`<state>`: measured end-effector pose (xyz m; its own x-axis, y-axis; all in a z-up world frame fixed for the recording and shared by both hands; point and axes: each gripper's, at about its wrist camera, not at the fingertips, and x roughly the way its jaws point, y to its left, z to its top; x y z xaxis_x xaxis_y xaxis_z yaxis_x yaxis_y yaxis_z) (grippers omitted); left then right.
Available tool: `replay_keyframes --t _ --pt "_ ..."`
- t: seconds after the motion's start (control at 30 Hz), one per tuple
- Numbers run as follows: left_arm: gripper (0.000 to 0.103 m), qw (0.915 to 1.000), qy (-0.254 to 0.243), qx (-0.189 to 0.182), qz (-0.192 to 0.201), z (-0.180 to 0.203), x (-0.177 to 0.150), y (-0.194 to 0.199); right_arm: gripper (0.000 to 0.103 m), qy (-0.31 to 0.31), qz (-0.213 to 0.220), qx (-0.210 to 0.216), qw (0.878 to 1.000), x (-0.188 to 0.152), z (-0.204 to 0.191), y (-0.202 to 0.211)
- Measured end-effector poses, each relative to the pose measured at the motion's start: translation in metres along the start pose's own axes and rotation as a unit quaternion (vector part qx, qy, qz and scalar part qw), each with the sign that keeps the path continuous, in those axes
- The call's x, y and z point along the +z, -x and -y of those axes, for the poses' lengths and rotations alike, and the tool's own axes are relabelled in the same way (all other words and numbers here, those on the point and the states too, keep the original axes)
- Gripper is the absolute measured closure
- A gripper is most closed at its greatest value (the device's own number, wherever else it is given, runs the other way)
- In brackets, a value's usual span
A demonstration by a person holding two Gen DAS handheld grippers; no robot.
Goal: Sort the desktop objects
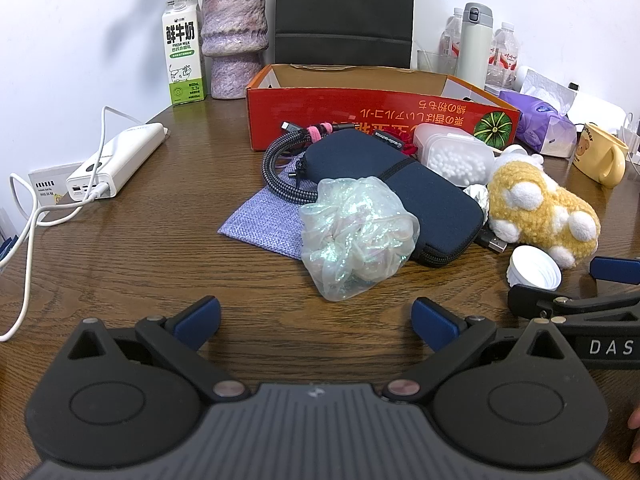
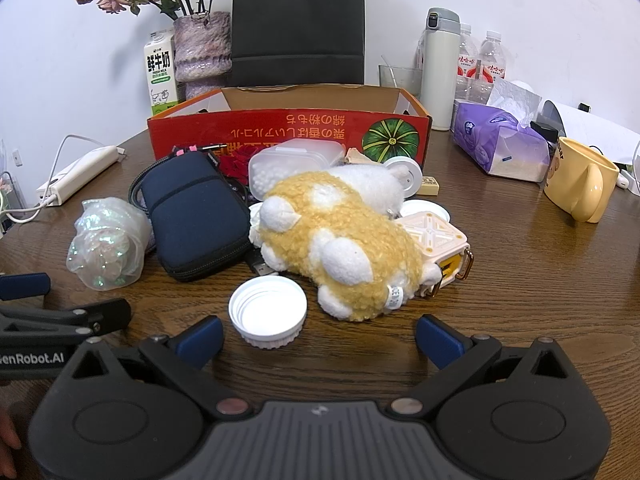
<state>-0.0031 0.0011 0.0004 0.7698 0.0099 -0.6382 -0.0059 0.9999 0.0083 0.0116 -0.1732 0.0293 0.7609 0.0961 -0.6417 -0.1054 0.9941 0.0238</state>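
Observation:
A pile of small objects lies on the brown table in front of an open red cardboard box (image 1: 360,116) (image 2: 280,132). It holds a navy zip pouch (image 1: 420,200) (image 2: 192,216), an iridescent plastic wad (image 1: 356,236) (image 2: 106,240), a yellow and white plush toy (image 1: 536,208) (image 2: 340,240), a white cap (image 1: 534,268) (image 2: 267,312), a braided cable (image 1: 280,168) and a clear box of cotton swabs (image 1: 452,156) (image 2: 288,160). My left gripper (image 1: 316,318) is open and empty, just short of the plastic wad. My right gripper (image 2: 320,338) is open and empty, by the white cap and plush.
A white power bank (image 1: 116,164) with its cable lies at the left. A milk carton (image 1: 184,52), a vase (image 1: 234,40), a black bag (image 2: 298,24), a thermos (image 2: 440,68), a tissue pack (image 2: 500,144) and a yellow mug (image 2: 580,180) stand around the box.

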Motion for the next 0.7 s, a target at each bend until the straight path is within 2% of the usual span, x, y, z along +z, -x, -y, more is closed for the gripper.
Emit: replay_keyframes --t 0.7 --pt "0.000 1.0000 -0.003 -0.003 0.000 -0.0011 -0.0010 0.0022 0.000 -0.002 0.000 -0.002 1.000 -0.0011 0.0010 0.0004"
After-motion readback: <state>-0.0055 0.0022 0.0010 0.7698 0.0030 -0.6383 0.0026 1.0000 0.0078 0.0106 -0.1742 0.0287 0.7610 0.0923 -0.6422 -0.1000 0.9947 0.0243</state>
